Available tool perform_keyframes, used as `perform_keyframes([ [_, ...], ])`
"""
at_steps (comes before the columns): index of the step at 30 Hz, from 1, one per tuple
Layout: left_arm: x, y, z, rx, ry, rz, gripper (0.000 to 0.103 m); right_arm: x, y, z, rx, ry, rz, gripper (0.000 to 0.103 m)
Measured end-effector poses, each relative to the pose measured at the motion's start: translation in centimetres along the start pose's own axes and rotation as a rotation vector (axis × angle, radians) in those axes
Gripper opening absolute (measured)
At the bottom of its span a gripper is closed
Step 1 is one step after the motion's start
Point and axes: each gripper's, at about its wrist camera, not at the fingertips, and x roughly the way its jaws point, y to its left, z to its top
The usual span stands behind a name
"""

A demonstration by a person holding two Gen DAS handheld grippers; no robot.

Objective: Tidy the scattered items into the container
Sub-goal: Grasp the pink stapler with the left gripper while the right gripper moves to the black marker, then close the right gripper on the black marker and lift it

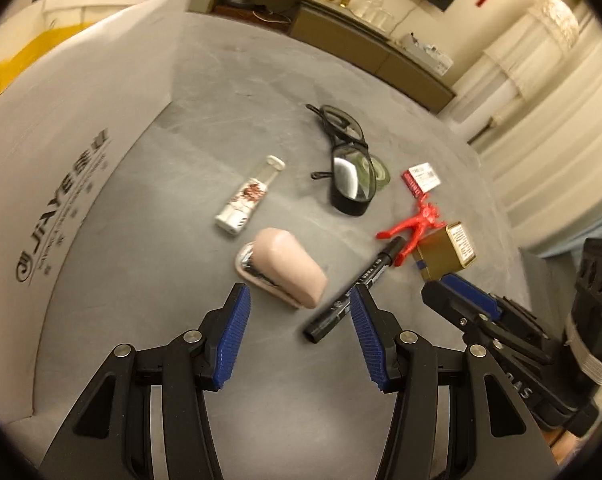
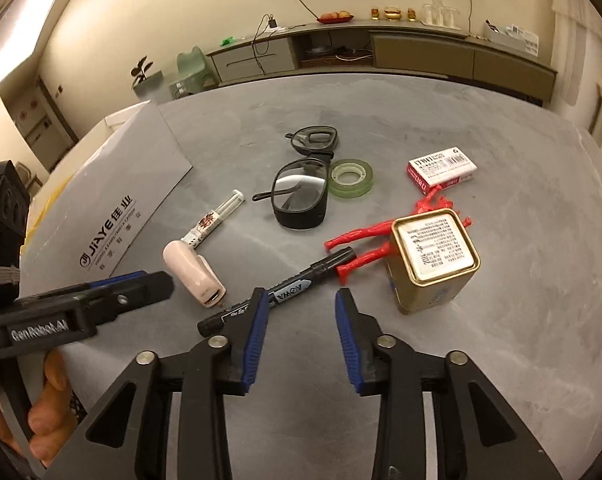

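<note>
On the grey stone-look surface (image 2: 481,216), all items lie outside the white printed cardboard box (image 1: 73,168) at 9 o'clock. The left gripper (image 1: 299,334) is wide open with nothing held, the pink rounded stapler (image 1: 289,270) just ahead at 12; the right gripper (image 2: 301,338) is also wide open and empty, near the black marker pen (image 2: 285,286). Best grasp: fingers across the stapler's narrow width. The marker touches the red plastic figurine (image 2: 361,244) beside the gold square tin (image 2: 433,260); the black safety glasses (image 2: 301,196), green tape roll (image 2: 351,178), white lighter (image 1: 247,202) and red staple box (image 2: 441,170) sit at 12–1. Free room lies toward 12 o'clock; the box wall crowds the left.
</note>
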Motion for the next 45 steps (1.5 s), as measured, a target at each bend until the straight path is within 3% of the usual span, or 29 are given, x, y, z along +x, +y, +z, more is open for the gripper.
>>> perform_keyframes([
  [3,2.2,0.2,0.3,0.019,0.057,0.065,0.055,0.3,-0.3,0.0,0.006,-0.006,0.048,0.038],
  [4,2.4,1.1,0.6,0.0,0.046,0.091,0.059,0.1,-0.3,0.0,0.003,-0.008,0.056,0.037],
  [8,0.8,4.5,1.6,-0.115,-0.008,0.128,0.057,-1.1,-1.0,0.2,0.014,-0.022,0.061,0.038],
  [12,0.7,3.2,1.4,-0.068,0.0,0.121,0.057,-2.5,-2.8,0.5,0.079,-0.047,0.028,0.045],
  [16,1.2,2.2,1.4,-0.036,-0.02,0.237,0.057,-2.8,-3.9,0.2,0.128,-0.045,0.018,0.049],
  [24,-0.6,5.9,0.8,-0.175,-0.13,0.23,0.057,-1.8,-3.6,-0.1,0.146,-0.017,0.075,0.049],
  [26,-0.1,6.3,1.4,-0.187,-0.126,0.216,0.057,-1.4,-3.0,-0.2,0.13,-0.009,0.084,0.049],
  [34,1.8,5.3,3.6,-0.103,-0.093,0.278,0.057,1.6,-0.9,-0.2,0.128,0.048,0.104,0.049],
  [35,2.1,5.4,3.8,-0.095,-0.083,0.287,0.055,2.0,-0.6,-0.1,0.132,0.053,0.103,0.049],
  [36,2.3,5.4,3.9,-0.087,-0.073,0.295,0.045,2.5,-0.2,0.1,0.137,0.057,0.103,0.049],
  [37,2.6,5.4,4.1,-0.079,-0.064,0.303,0.026,3.0,0.1,0.1,0.14,0.062,0.099,0.049],
  [41,1.9,5.7,3.0,-0.052,-0.056,0.246,0.026,4.9,1.5,0.0,0.137,0.074,0.05,0.049],
  [42,1.6,5.7,2.5,-0.047,-0.053,0.235,0.026,5.4,1.7,-0.1,0.137,0.08,0.036,0.046],
  [43,1.3,5.8,2.0,-0.043,-0.049,0.226,0.025,5.4,1.8,-0.2,0.127,0.073,0.021,0.035],
  [44,1.0,5.8,1.4,-0.038,-0.042,0.218,0.025,5.4,1.8,-0.2,0.121,0.085,0.013,0.035],
  [45,0.7,5.7,0.7,-0.034,-0.033,0.211,0.025,5.3,1.7,-0.3,0.114,0.098,0.005,0.024],
])
